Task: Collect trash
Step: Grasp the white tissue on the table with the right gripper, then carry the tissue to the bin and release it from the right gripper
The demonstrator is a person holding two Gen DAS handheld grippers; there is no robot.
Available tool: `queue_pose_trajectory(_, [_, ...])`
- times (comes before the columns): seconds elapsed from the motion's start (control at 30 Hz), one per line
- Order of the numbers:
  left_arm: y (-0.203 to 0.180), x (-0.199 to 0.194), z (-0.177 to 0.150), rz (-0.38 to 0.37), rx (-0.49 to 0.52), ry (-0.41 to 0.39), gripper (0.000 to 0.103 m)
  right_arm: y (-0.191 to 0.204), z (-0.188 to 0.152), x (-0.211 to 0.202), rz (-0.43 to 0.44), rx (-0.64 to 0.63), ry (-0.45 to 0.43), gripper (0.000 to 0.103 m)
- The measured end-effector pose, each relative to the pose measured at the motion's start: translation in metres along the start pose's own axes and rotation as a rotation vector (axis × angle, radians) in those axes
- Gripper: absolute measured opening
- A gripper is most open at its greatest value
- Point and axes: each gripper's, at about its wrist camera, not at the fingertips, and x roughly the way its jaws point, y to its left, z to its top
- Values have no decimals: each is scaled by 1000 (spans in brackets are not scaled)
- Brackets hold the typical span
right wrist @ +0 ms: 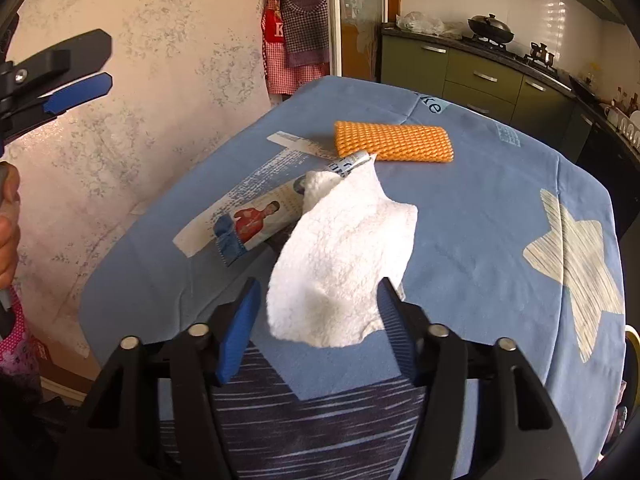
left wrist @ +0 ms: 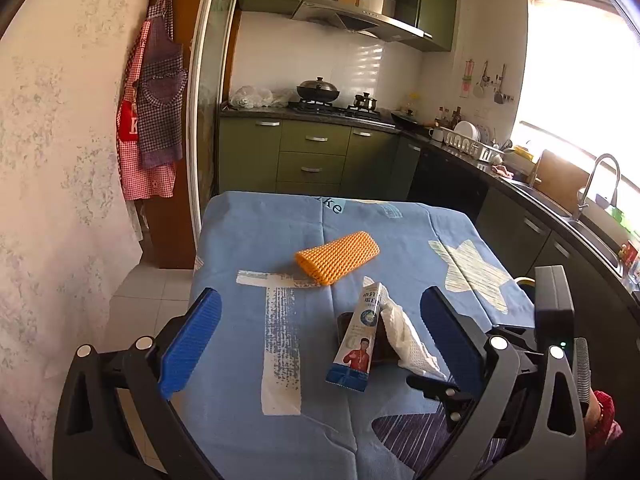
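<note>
A crushed milk carton [left wrist: 357, 338] with a man in red printed on it leans on a small dark object on the blue tablecloth [left wrist: 248, 240]. A white paper towel [left wrist: 408, 340] is draped beside it. An orange foam net [left wrist: 338, 255] lies farther back. My left gripper [left wrist: 320, 336] is open and empty, its blue pads on either side of the carton, above the table. In the right wrist view, my right gripper [right wrist: 318, 328] is open, its pads flanking the near end of the paper towel [right wrist: 344, 256]. The carton [right wrist: 272, 216] and the orange net [right wrist: 394, 142] lie beyond.
The table stands by a speckled wall [left wrist: 52, 160] with aprons [left wrist: 154, 108] hanging on it. Green kitchen cabinets [left wrist: 312, 152], a stove with pans and a sink counter [left wrist: 560, 208] lie behind and to the right. The left gripper [right wrist: 76, 80] shows at the right view's upper left.
</note>
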Motion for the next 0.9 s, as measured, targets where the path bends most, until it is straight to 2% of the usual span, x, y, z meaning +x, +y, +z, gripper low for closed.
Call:
queue_pose_trajectory(0.03, [-1, 0, 0, 0, 1, 1, 98, -2, 1, 4, -12, 3, 9, 18])
queue_pose_trajectory(0.07, [-1, 1, 0, 0, 2, 2, 98, -5, 2, 7, -23, 7, 16, 5])
queue_pose_trajectory(0.1, [-1, 2, 0, -1, 3, 4, 98, -9, 2, 8, -34, 18, 21, 1])
queue_pose_trajectory(0.27, [-6, 4, 0, 0, 13, 10, 98, -28, 4, -10, -58, 62, -17, 1])
queue_pose_trajectory(0.43, [-15, 7, -1, -9, 32, 22, 98, -54, 7, -41, -125, 110, -82, 1])
queue_pose_trajectory(0.63, [-22, 7, -3, -8, 55, 23, 98, -88, 8, -83, -227, 160, -153, 1])
queue_pose_trajectory(0.9, [-29, 9, -6, -12, 70, 32, 98, -131, 4, -139, -422, 188, -208, 1])
